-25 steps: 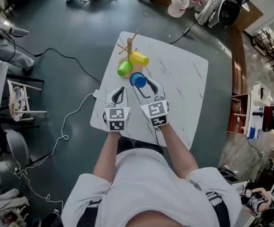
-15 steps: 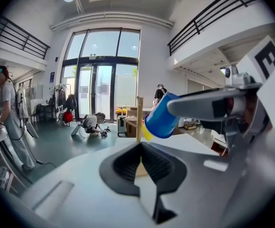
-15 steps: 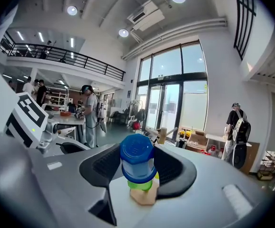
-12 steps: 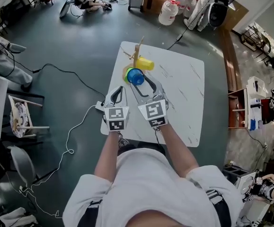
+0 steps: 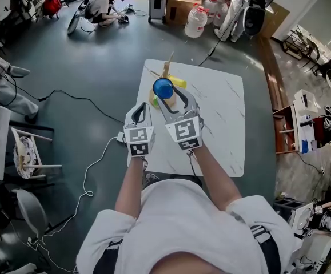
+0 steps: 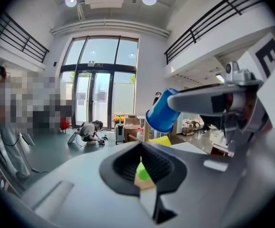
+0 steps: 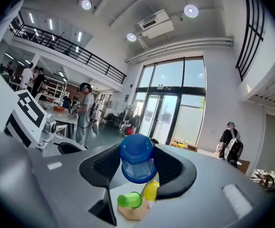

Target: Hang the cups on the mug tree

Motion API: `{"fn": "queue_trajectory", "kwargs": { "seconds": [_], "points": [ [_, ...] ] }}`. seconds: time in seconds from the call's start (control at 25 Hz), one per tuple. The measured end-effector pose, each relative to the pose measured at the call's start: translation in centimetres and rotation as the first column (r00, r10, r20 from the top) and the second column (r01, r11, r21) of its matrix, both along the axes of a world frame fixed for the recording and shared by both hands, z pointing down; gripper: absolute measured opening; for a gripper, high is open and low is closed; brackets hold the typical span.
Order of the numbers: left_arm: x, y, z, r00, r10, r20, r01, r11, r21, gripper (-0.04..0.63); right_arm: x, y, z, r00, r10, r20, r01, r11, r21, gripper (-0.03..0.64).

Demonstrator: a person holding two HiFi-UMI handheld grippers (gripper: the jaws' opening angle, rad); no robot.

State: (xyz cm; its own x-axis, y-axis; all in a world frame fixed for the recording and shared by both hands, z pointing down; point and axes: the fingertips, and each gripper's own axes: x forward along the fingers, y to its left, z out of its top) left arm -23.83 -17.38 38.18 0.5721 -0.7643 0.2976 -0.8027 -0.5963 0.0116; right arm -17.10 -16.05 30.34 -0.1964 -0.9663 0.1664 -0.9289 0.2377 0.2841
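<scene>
right tongs (image 5: 168,95): spread wide, pinching the blue cup (image 7: 137,158) by its sides, raised above the desk (image 5: 222,124)
blue cup: tilted, in the air just before the mug tree (image 5: 166,68)
left tongs (image 5: 142,110): pressed together, nothing between them, just beside the right tongs
mug tree: wooden, upright near the desk's far edge
yellow cup (image 7: 151,191): sideways on the tree
green cup (image 7: 129,200): sideways on the tree, beside the yellow cup
desk: white, marbled
</scene>
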Motion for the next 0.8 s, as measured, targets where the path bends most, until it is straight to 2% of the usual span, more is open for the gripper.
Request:
{"fn": "queue_trajectory", "kwargs": {
  "seconds": [0.28,0.8],
  "points": [
    [0.1,-0.3,0.5,1.0,0.006,0.006,-0.006,1.0,-0.005,0.003,0.4,-1.0,1.6,1.0,0.018,-0.026,-0.019,0.999,-0.036,0.225],
    [-0.6,-1.9,3.0,0.998,-0.053,0.034,0.055,0.997,-0.048,0.003,2.0,-4.5,4.7,1.0,0.009,-0.008,-0.009,0.997,-0.082,0.227]
  ]
}}
